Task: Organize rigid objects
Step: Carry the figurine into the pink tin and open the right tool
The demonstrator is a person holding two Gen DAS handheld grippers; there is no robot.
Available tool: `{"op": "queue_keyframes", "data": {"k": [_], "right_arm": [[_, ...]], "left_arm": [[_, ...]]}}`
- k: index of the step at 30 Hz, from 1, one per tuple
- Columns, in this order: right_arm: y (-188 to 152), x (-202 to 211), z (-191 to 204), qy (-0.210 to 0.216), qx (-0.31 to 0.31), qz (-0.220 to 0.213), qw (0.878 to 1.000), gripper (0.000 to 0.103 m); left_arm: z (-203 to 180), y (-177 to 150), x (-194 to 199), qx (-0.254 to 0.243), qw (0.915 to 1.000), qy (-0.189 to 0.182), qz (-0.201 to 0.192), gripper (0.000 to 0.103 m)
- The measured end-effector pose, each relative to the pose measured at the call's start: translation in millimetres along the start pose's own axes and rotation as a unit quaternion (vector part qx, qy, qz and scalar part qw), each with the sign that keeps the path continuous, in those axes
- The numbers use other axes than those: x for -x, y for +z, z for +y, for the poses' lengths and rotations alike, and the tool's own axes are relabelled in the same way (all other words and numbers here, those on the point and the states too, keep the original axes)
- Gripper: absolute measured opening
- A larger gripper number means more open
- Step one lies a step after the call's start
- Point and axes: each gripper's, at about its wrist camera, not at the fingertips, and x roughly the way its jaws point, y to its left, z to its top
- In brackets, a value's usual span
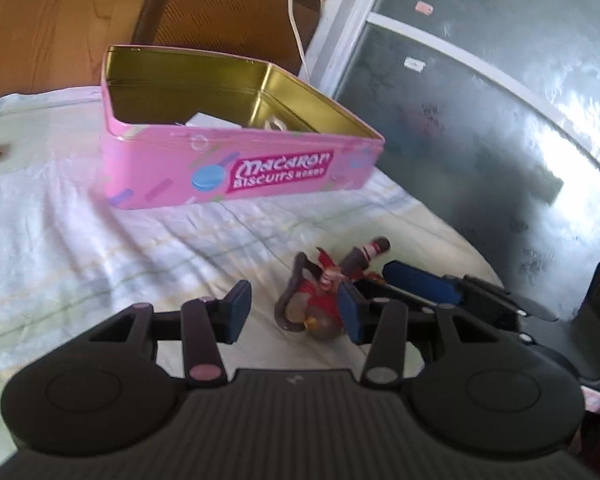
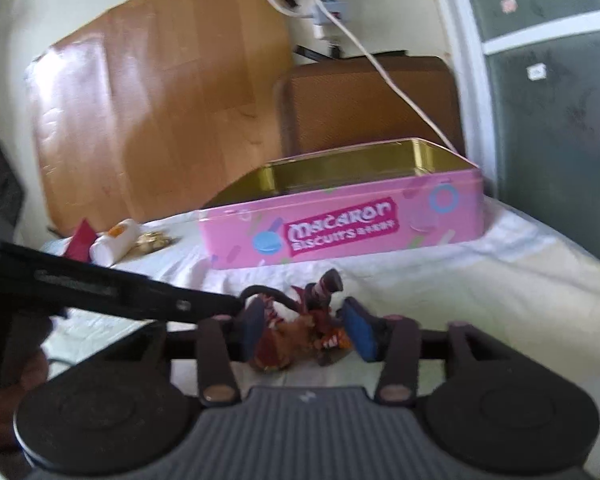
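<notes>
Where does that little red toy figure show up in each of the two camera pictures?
Left wrist view: the red toy figure lies low, right of centre, on the bed sheet.
Right wrist view: the figure sits bottom centre, between that gripper's blue fingers.
Shared landmark: the pink biscuit tin, behind the figure.

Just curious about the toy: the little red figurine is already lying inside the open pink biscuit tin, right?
Not quite. The red figurine lies on the white cloth in front of the open pink biscuit tin, between the right tongs, as both wrist views show.

Left tool (image 1: 294, 310) and right tool (image 2: 306, 330) both spread wide, low, converging.
</notes>
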Motion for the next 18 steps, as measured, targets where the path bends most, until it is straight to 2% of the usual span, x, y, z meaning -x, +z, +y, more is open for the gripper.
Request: {"op": "queue_keyframes", "data": {"k": [3, 7, 9, 10, 11, 13, 14, 15, 18], "right_arm": [[-5, 6, -4, 0.024, 0.019, 0.007, 1.000, 0.056], [-7, 0, -2, 0.022, 0.057, 0.023, 0.998, 0.064], [-6, -5, 2, 0.017, 0.082, 0.028, 0.996, 0.084], [-4, -7, 4, 0.015, 0.095, 0.028, 0.995, 0.086], [-3, -11, 7, 0.012, 0.110, 0.029, 0.993, 0.086], [2, -20, 13, 0.013, 0.134, 0.037, 0.990, 0.085], [2, -27, 14, 0.016, 0.140, 0.051, 0.989, 0.075], [3, -34, 14, 0.029, 0.137, 0.068, 0.988, 0.075], [0, -36, 18, 0.023, 0.136, 0.061, 0.989, 0.074]], "left_arm": [[6, -2, -2, 0.004, 0.9999, -0.008, 0.014, 0.050], [4, 2, -10, 0.010, 0.9996, -0.013, 0.023, 0.051], [3, 7, -16, 0.012, 0.9996, -0.013, 0.024, 0.051], [3, 8, -18, 0.007, 0.9996, -0.013, 0.023, 0.049], [1, 9, -21, 0.002, 0.9996, -0.014, 0.024, 0.048], [1, 11, -28, 0.000, 0.9992, -0.028, 0.030, 0.036], [1, 11, -30, 0.004, 0.9990, -0.033, 0.029, 0.036], [0, 12, -31, 0.004, 0.9993, -0.027, 0.025, 0.036], [1, 14, -29, 0.009, 0.9993, -0.026, 0.025, 0.036]]}}
